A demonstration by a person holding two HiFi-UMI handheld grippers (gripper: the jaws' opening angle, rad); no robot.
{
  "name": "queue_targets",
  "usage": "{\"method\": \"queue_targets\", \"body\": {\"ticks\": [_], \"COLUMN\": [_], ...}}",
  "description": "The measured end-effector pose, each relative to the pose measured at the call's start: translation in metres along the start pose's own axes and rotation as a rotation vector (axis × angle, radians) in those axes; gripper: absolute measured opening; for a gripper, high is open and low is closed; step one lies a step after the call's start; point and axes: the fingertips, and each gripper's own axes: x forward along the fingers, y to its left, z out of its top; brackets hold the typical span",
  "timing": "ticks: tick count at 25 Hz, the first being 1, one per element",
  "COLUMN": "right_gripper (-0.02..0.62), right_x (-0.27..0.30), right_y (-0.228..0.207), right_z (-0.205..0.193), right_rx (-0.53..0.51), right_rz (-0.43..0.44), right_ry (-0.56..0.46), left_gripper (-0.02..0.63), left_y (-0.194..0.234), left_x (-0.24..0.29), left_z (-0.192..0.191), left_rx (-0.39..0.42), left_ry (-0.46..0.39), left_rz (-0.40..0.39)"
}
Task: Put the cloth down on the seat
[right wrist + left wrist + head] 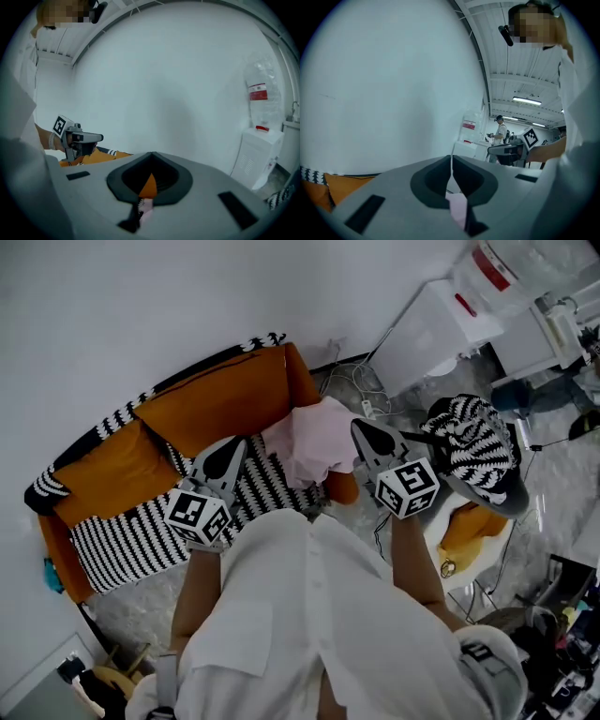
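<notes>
Left gripper (236, 446), right gripper (359, 427) tight on cloth (305, 446) edges, seemingly above seat (131, 535).

White short-sleeved shirt (309, 615), chest pocket. Left gripper (238, 444) and right gripper (358, 426): pale grey shells, dark tapered jaws. Each carries a cube of black-and-white square markers.

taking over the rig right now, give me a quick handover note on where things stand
Left gripper: jaws shut on the pink cloth.
Right gripper: jaws shut on the same cloth, at its other side.
Cloth: hangs bunched between the two grippers over the right end of the orange sofa, beside the striped seat.
Done: cloth is gripped and held at the sofa.
Left: lower it onto the seat, open both jaws, draw the grippers back.
</notes>
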Motion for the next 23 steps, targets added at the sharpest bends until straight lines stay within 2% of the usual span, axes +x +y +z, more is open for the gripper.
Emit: {"method": "queue_targets", "body": {"ticks": [5,15,23], "right_gripper": [0.007,0.006,0.006], "right_x": [0.002,0.019,0.036], "right_y": [0.002,0.011,0.01], "right_z": [0.003,-0.012,-0.005], "right_rx": [-0.001,-0.023,-0.026], "right_rz": [0.008,0.049,0.072], "right_ry": [-0.005,0.053,0.045], "left_gripper": [0.026,0.026,0.026], "left_y": [0.003,0.016,0.026], "left_x": [-0.005,-0.01,-0.005], "left_z": [0.001,-0.006,-0.004], "left_rx": [-0.005,-0.031,-0.031], "left_ry": [-0.007,0.005,0.014], "left_rz": [0.015,0.052,0.065]}}
